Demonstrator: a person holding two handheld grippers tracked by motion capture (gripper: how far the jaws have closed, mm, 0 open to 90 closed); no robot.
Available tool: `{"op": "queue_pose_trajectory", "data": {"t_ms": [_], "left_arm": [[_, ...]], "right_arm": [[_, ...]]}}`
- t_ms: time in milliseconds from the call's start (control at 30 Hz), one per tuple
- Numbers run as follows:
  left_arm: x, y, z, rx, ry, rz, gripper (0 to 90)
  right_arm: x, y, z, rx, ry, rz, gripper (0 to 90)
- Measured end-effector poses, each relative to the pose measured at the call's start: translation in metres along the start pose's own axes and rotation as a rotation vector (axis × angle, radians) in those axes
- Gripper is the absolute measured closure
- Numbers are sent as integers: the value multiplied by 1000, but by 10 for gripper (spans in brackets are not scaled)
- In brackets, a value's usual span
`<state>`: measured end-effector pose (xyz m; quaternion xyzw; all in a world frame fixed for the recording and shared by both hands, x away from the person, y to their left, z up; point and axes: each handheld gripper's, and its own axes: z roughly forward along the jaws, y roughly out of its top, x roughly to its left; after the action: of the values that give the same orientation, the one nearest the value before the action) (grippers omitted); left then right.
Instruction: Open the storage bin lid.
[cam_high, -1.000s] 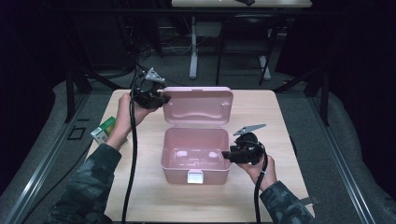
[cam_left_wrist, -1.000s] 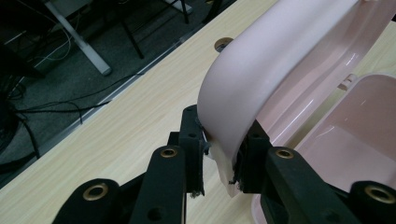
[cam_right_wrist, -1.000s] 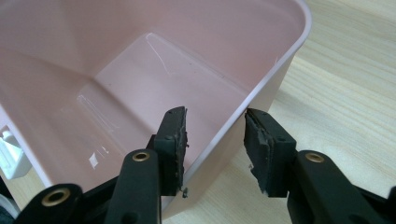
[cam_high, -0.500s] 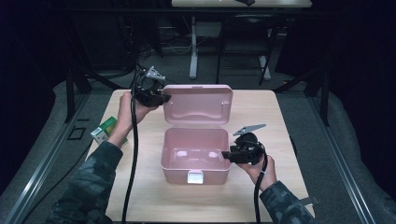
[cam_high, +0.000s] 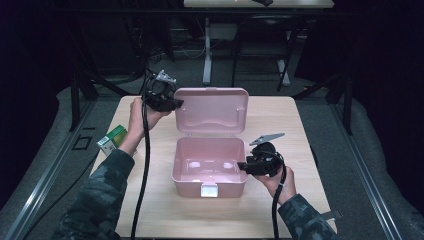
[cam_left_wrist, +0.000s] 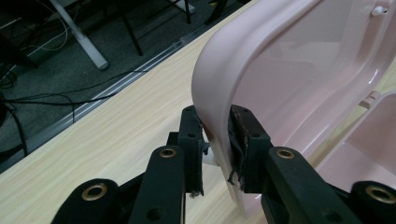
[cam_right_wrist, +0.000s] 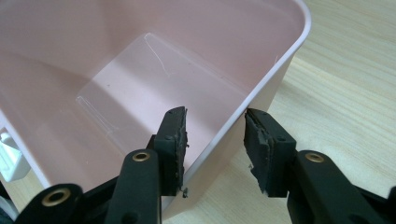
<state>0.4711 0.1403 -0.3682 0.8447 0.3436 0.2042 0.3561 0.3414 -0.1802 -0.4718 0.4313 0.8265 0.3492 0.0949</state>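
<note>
— Where's the left gripper (cam_high: 175, 103) on that pink box (cam_high: 210, 165)?

— At the near corner of the raised lid (cam_high: 211, 110). Its jaws are clamped on the lid's side edge: one pad on the outer face, the other on the inner, the rim pinched between them. In the left gripper view (cam_left_wrist: 215, 149) the lid curves up and away from the jaws, and the bare surface (cam_left_wrist: 116, 135) lies open to the outer jaw's side, right out to its far edge.

— And the right gripper (cam_high: 241, 166)?

— It straddles the side wall of the box's open tub. One jaw is inside the tub, just against the wall; the other stands outside, with a gap between its pad and the wall. So the jaws are apart around the rim, not squeezing it. In the right gripper view (cam_right_wrist: 214, 140) the tub's rounded corner lies ahead of the jaws, and beyond the outer jaw there is wood with room to swing.

— Anything near the left hand?

— A small green carton (cam_high: 113, 139), behind the left gripper, by the surface's edge, well apart from the lid.
</note>
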Motion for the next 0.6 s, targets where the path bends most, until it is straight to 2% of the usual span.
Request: {"op": "queue_pose_trajectory", "data": {"t_ms": [367, 600], "left_arm": [[5, 4, 10, 28, 8, -13, 750], [10, 6, 19, 49, 8, -38, 751]], "right_arm": [[-1, 0, 0, -1, 5, 2, 587], [-1, 0, 0, 0, 8, 1, 587]]}}
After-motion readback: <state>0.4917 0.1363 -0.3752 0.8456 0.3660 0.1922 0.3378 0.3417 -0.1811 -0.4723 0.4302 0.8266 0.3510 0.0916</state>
